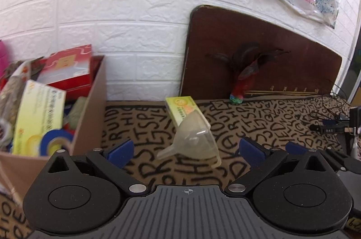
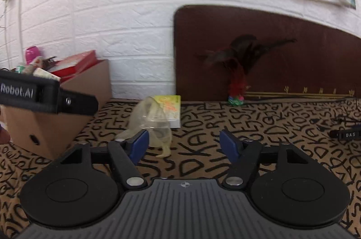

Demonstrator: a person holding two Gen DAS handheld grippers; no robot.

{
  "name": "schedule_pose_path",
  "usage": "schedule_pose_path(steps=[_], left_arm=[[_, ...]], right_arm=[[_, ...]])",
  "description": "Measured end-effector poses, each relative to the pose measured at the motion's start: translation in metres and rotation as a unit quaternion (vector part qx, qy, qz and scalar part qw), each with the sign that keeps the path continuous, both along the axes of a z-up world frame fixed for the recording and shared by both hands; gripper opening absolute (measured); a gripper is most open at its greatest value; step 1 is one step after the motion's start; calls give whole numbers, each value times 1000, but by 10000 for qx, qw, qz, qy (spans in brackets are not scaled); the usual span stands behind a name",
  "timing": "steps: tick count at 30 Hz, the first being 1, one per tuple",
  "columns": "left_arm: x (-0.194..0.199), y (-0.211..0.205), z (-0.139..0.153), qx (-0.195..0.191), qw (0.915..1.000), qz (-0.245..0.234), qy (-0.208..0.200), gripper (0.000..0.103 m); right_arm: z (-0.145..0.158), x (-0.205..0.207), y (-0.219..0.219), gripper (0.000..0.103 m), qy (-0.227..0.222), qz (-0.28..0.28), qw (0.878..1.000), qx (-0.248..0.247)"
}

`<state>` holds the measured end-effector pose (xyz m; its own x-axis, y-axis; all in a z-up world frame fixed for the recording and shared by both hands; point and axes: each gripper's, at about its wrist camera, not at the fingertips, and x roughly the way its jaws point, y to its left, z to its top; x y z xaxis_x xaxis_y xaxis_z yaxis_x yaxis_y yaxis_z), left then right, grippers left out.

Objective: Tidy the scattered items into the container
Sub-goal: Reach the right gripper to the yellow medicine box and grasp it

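Note:
A clear plastic funnel [image 1: 195, 141] lies on its side on the letter-patterned cloth, in front of a yellow-green box [image 1: 183, 110]. My left gripper [image 1: 186, 152] is open, its blue pads on either side of the funnel and just short of it. The cardboard box [image 1: 89, 108] at the left holds several items, among them blue tape rolls and a red box. In the right wrist view the funnel [image 2: 150, 124] sits by the left pad of my open, empty right gripper [image 2: 183, 145]. The yellow-green box [image 2: 172, 110] stands behind it, the cardboard box [image 2: 56, 126] at the left.
A feather shuttlecock [image 1: 242, 81] leans on a dark brown board [image 1: 282, 54] against the white brick wall. Cables and a black device [image 1: 334, 126] lie at the far right. The left gripper's body [image 2: 45, 92] crosses the right wrist view's left side.

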<state>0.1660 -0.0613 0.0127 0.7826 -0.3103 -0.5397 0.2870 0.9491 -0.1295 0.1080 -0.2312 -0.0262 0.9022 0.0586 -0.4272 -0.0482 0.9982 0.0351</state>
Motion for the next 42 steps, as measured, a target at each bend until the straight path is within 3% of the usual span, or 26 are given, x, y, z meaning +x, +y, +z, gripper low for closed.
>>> schedule_pose_path(steps=[10, 14, 21, 23, 25, 28, 32, 34, 36, 39, 42], left_arm=[[37, -28, -45, 211, 9981, -319, 479, 69], [49, -20, -56, 258, 9985, -25, 477, 70], [64, 0, -64, 264, 9977, 507, 372, 73], [66, 5, -64, 236, 9972, 632, 326, 78], [68, 6, -67, 395, 9957, 820, 148, 79], [74, 7, -71, 252, 9947, 993, 128, 79], [88, 5, -80, 369, 9892, 1419, 87, 67], [100, 8, -86, 337, 9860, 1619, 191, 60], [111, 10, -94, 284, 9833, 1776, 278, 59], [105, 8, -104, 324, 9821, 1853, 63, 58], [99, 14, -104, 114, 9818, 1895, -23, 59]], right_arm=[[-45, 68, -15, 54, 608, 25, 9981, 40], [-60, 91, -3, 49, 800, 271, 9964, 74], [-63, 112, 36, 48, 705, 1094, 9914, 105], [-61, 113, 42, 47, 612, 1124, 9918, -33], [-57, 113, 40, 47, 470, 868, 9951, -56], [-55, 118, 35, 51, 411, 595, 9972, -170], [-56, 127, 35, 51, 431, 519, 9973, -299], [-56, 128, 32, 54, 377, 401, 9981, -274], [-54, 129, 29, 60, 268, 283, 9991, -158], [-45, 137, 29, 66, 76, 373, 9993, -69], [-41, 156, 38, 71, 5, 572, 9982, -170]])
